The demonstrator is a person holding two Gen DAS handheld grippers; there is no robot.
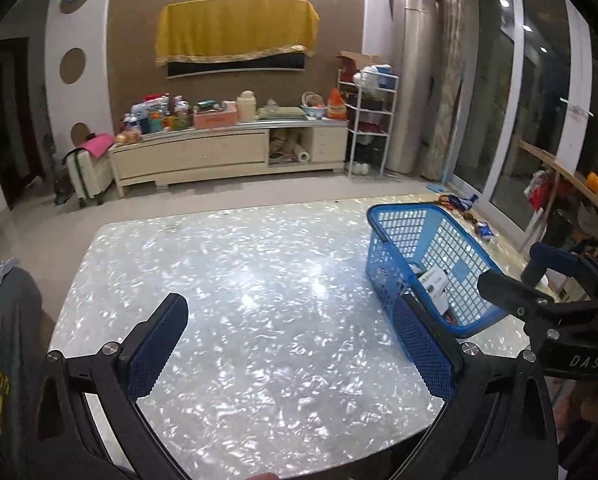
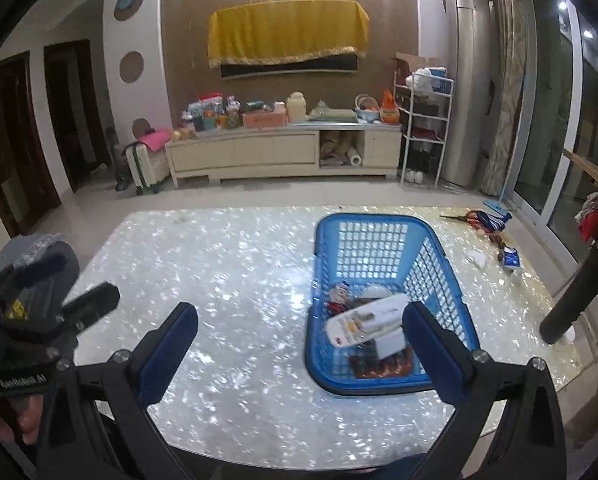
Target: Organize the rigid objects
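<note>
The left gripper [image 1: 291,344] is hovering over bare table [image 1: 239,264], jaws spread wide and holding nothing. Rightward, the right gripper [image 2: 299,352] is likewise gaping empty just before the basket [image 2: 383,224]. The table's main surface is lying clear, so the gathering step is looking finished or nearly so. The basket is holding a white box [image 2: 367,320] lying tilted on top, a red-brown packet [image 2: 379,366] beneath, and smaller items too jumbled to name. Further right, scissors [image 2: 469,216] and scraps are sitting near the table edge; the next move is probably calling for a reach there.
</note>
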